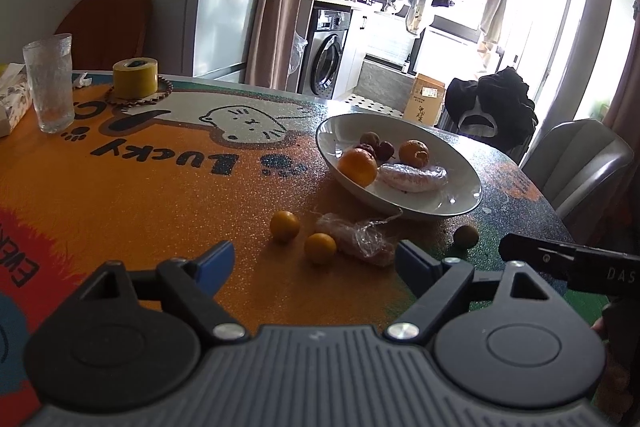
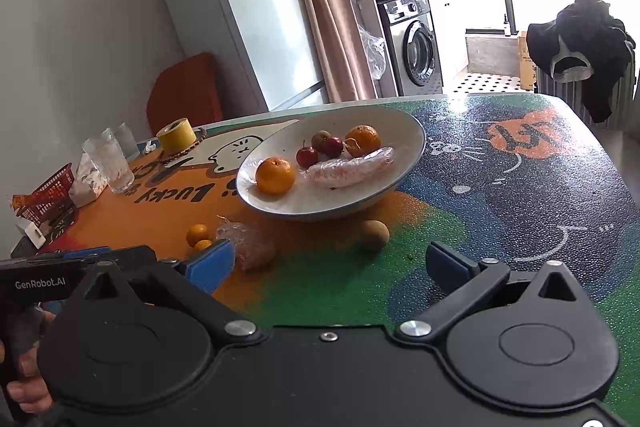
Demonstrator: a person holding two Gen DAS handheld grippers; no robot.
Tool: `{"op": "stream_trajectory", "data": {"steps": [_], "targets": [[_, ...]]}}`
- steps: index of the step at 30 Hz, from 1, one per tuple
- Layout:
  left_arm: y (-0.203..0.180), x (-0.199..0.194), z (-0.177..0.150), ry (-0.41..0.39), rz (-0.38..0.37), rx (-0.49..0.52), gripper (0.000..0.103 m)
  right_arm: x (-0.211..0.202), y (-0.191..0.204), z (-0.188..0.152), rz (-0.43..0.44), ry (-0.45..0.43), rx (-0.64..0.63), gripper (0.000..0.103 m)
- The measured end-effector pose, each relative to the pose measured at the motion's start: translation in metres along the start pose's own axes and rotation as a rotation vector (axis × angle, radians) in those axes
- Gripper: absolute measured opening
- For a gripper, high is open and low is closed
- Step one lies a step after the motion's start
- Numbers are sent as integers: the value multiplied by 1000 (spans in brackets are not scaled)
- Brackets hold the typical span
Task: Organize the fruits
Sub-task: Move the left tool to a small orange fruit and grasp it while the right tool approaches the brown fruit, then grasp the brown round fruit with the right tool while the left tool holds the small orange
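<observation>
1. Left wrist view: the left tongs [image 1: 314, 261] stand released, wide apart, with nothing between their blue pads [image 1: 216, 261]. They hang over the bench [image 1: 140, 195].
2. Just ahead of them lie two small oranges [image 1: 285, 225], side by side, and a crumpled plastic wrap [image 1: 360, 239] touching the nearer one. A brownish round fruit [image 1: 466, 236] sits apart to the right.
3. Beyond these stands the white bowl [image 1: 460, 183], holding two oranges [image 1: 357, 167], a few small red fruits [image 1: 386, 149] and a plastic-wrapped piece [image 1: 412, 177].
4. Only this view shows the bead string [image 1: 160, 95] ringing the yellow tape roll [image 1: 135, 77]. The glass [image 1: 50, 83] stands to the left of the roll. The right tongs enter at the right edge as a black arm, the pads unseen.
5. Right wrist view: the right tongs [image 2: 330, 265] are also released and empty, over the green part of the bench [image 2: 520, 187].
6. The brownish fruit [image 2: 374, 235] lies just ahead, between the pads and near the bowl's [image 2: 416, 131] foot. The wrap [image 2: 250, 241] sits beside the left pad, and the small oranges [image 2: 197, 234] are partly hidden behind it.
7. Only this view shows a second glass [image 2: 126, 139] behind the first, a red basket [image 2: 52, 187] at the bench's far left, and a person's hand [image 2: 24, 379] gripping the left tongs' handle.
</observation>
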State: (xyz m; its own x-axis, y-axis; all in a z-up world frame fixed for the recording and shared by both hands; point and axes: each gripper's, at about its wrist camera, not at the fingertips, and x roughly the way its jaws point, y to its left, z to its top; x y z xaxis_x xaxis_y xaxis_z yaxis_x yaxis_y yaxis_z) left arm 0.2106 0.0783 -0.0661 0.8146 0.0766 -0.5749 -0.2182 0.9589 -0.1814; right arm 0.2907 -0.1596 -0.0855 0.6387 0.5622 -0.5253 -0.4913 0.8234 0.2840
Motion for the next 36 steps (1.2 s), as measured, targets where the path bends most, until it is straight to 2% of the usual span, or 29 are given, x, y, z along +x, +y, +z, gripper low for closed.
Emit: {"op": "stream_trajectory", "data": {"steps": [2, 5, 7, 14, 19, 30, 33, 34, 36], "targets": [[-1, 5, 1, 5, -4, -7, 75, 2, -2, 1, -1, -1, 1, 103], [-3, 12, 3, 16, -19, -11, 67, 7, -5, 3, -7, 4, -4, 101], [-5, 18, 4, 16, -16, -7, 64, 11, -6, 5, 0, 15, -3, 94], [-6, 38, 6, 33, 7, -27, 48, 25, -12, 8, 15, 40, -2, 80], [-3, 53, 5, 54, 14, -42, 45, 33, -16, 8, 13, 58, 3, 73], [1, 64, 0, 56, -20, -65, 44, 48, -21, 11, 9, 72, 13, 72], [4, 65, -1, 65, -47, -89, 33, 50, -21, 12, 8, 69, 15, 72], [6, 66, -1, 78, -57, -102, 24, 51, -21, 13, 7, 68, 15, 71], [7, 66, -3, 85, -70, -116, 22, 51, -21, 13, 7, 69, 15, 70]]}}
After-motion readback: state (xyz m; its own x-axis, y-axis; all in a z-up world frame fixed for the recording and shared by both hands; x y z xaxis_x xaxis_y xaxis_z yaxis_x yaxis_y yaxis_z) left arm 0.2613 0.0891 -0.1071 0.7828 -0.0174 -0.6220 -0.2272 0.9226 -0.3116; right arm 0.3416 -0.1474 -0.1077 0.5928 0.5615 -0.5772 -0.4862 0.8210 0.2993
